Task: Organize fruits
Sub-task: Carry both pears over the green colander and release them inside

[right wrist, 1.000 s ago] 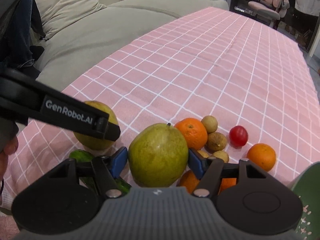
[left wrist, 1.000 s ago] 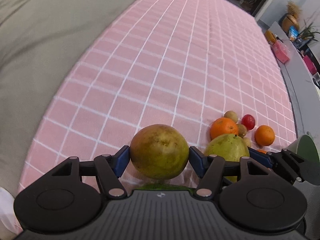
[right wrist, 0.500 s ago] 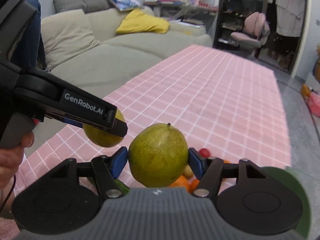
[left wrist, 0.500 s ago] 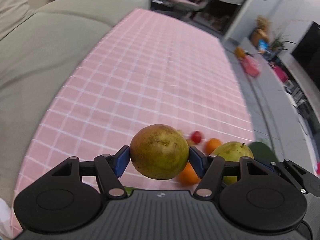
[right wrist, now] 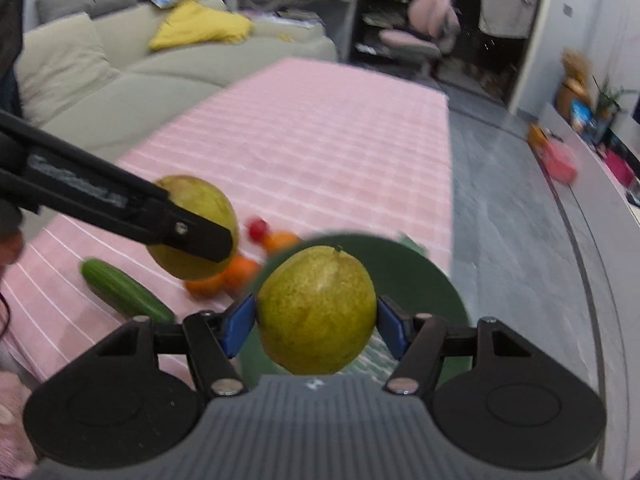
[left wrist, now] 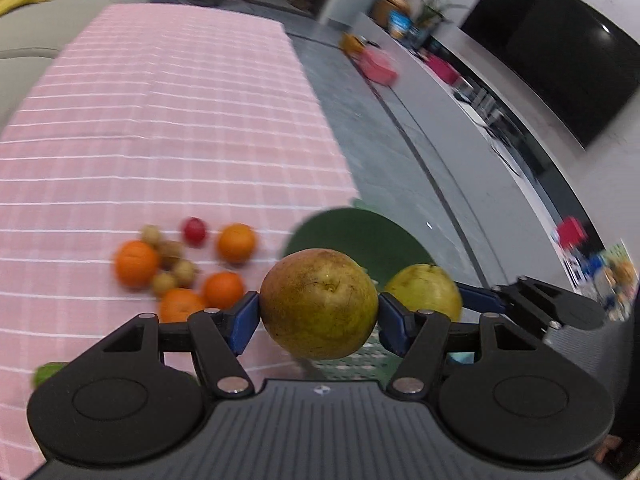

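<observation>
My left gripper (left wrist: 319, 317) is shut on a brownish-yellow pear (left wrist: 319, 292) and holds it in the air. My right gripper (right wrist: 316, 323) is shut on a greener pear (right wrist: 316, 304), also lifted. Both pears hang over the near rim of a dark green bowl (left wrist: 360, 236) at the cloth's right edge; in the right wrist view the bowl (right wrist: 424, 280) lies behind the green pear. In that view the brownish pear (right wrist: 200, 204) hangs to the left. Left of the bowl, several oranges (left wrist: 236, 243), small brown fruits (left wrist: 172, 249) and a red fruit (left wrist: 194, 231) lie on the pink checked cloth (left wrist: 160, 120).
A cucumber (right wrist: 124, 292) lies on the cloth at the near left. A beige sofa (right wrist: 120, 68) runs along the cloth's left side. Grey floor (right wrist: 504, 220) and a low TV bench (left wrist: 472, 92) are to the right. A hand (right wrist: 8, 240) holds the left gripper.
Both grippers have risen off the cloth with their pears and swung right, from over the fruit pile to over the green bowl. Both grips are unchanged.
</observation>
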`<action>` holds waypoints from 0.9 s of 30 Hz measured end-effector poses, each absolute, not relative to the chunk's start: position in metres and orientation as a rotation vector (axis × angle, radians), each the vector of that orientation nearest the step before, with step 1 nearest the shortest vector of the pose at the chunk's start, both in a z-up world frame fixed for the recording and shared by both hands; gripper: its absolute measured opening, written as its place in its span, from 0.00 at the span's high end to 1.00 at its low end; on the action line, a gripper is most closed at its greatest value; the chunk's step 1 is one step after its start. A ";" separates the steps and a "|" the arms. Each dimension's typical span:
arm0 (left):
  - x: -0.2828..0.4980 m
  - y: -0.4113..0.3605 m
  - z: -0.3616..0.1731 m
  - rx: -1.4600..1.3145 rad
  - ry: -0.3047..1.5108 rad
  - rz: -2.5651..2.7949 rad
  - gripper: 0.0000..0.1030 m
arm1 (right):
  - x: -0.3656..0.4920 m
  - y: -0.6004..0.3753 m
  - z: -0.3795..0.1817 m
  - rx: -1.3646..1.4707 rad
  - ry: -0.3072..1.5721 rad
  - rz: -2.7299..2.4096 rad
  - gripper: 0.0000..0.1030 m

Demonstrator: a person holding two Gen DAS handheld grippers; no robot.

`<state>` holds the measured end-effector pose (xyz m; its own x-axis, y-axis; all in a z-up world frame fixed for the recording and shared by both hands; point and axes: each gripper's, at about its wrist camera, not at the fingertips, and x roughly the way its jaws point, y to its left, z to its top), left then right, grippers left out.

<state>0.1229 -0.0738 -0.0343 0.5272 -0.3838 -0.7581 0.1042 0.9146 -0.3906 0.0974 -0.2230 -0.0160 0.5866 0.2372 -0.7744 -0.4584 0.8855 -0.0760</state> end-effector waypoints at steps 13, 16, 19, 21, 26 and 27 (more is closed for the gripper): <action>0.151 -0.114 -0.082 -0.253 1.182 -0.350 0.29 | 0.142 -0.256 -0.072 -0.341 1.079 0.502 0.39; 0.158 -0.122 -0.087 -0.219 1.211 -0.349 0.29 | 0.147 -0.252 -0.080 -0.344 1.114 0.529 0.39; 0.163 -0.125 -0.093 -0.219 1.236 -0.350 0.29 | 0.152 -0.246 -0.087 -0.353 1.139 0.554 0.39; 0.167 -0.129 -0.095 -0.195 1.245 -0.349 0.29 | 0.152 -0.244 -0.091 -0.366 1.151 0.566 0.39; 0.174 -0.133 -0.101 -0.179 1.275 -0.360 0.29 | 0.151 -0.247 -0.099 -0.343 1.180 0.560 0.39; 0.175 -0.135 -0.103 -0.175 1.280 -0.359 0.29 | 0.152 -0.247 -0.099 -0.339 1.176 0.562 0.39</action>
<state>0.1753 -0.1346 -0.1032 0.2411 -0.3565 -0.9026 0.1643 0.9316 -0.3241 0.1517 -0.2473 -0.0989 0.2714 0.2360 -0.9331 -0.5777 0.8153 0.0382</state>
